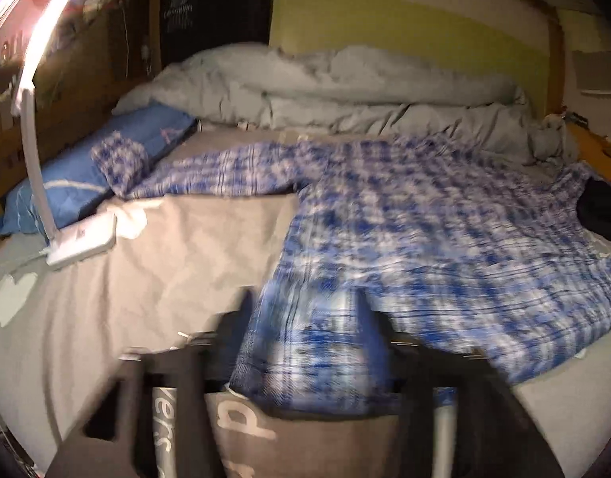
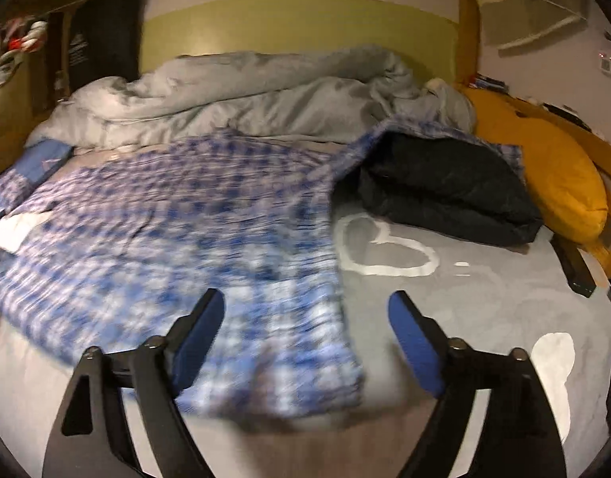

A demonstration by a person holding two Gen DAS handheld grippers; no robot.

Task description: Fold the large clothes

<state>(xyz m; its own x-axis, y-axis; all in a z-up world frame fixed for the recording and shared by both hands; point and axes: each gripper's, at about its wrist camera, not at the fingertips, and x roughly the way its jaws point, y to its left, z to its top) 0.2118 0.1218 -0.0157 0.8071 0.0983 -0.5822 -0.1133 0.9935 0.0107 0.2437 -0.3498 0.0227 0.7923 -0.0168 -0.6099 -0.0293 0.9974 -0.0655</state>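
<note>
A large blue-and-white checked shirt [image 1: 424, 219] [image 2: 166, 219] lies spread across the grey bed sheet [image 1: 166, 259] [image 2: 484, 298], one sleeve stretched toward the blue pillow. In the blurred left wrist view my left gripper [image 1: 305, 318] has its jaws apart at the shirt's near hem. The hem lies loose between and over its dark fingers [image 1: 245, 310], with no pinch showing. My right gripper [image 2: 305, 310] is wide open above the shirt's near right corner. Its blue pads [image 2: 416, 342] touch no cloth, and the right one is over bare sheet.
A crumpled grey duvet [image 1: 345, 91] [image 2: 245, 91] fills the far side by the green headboard. A white lamp [image 1: 82, 239] and a blue pillow [image 1: 66, 183] are at left. A folded black garment [image 2: 444, 187] and a yellow cushion [image 2: 552, 179] lie at right.
</note>
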